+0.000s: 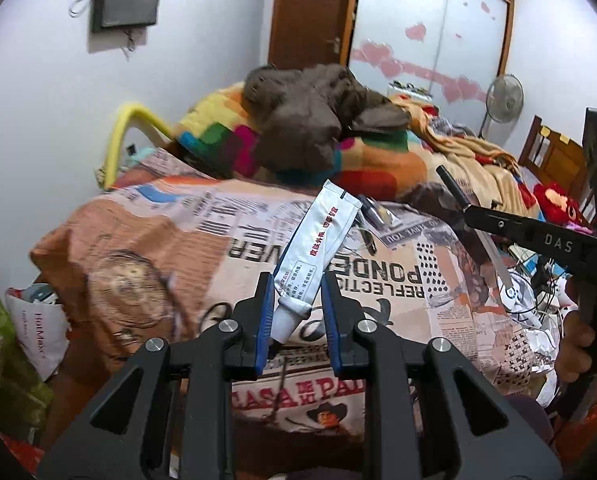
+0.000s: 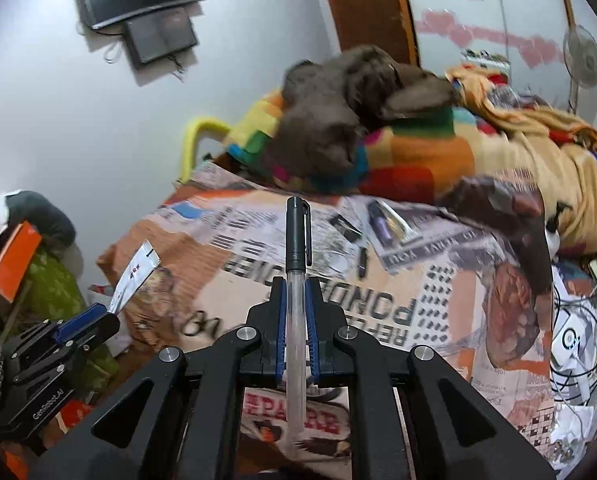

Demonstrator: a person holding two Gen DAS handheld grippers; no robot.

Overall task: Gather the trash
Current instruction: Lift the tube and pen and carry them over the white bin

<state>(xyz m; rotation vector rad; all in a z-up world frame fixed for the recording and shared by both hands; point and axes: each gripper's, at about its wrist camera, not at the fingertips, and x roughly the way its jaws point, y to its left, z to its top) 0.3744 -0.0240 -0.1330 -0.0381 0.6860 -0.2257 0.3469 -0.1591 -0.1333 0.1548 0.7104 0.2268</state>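
Ointment tube [image 1: 313, 256] clamped in left fingers [image 1: 264, 304], pen [image 2: 296, 272] in right fingers [image 2: 281, 320], newsprint-patterned bedspread [image 1: 146, 248] below

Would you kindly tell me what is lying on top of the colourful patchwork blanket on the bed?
A brown plush toy sprawls on the patchwork blanket, with a tan blanket draped over its right part. Whatever lies beneath them is covered.

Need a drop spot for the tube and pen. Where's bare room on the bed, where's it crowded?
Free: the newsprint bedspread ahead of both tools, between the bed's left edge and the small black stick. Crowded: the far side under the colourful blanket and brown plush, and the right edge with cables and paper scraps. The foil packet takes the far middle.
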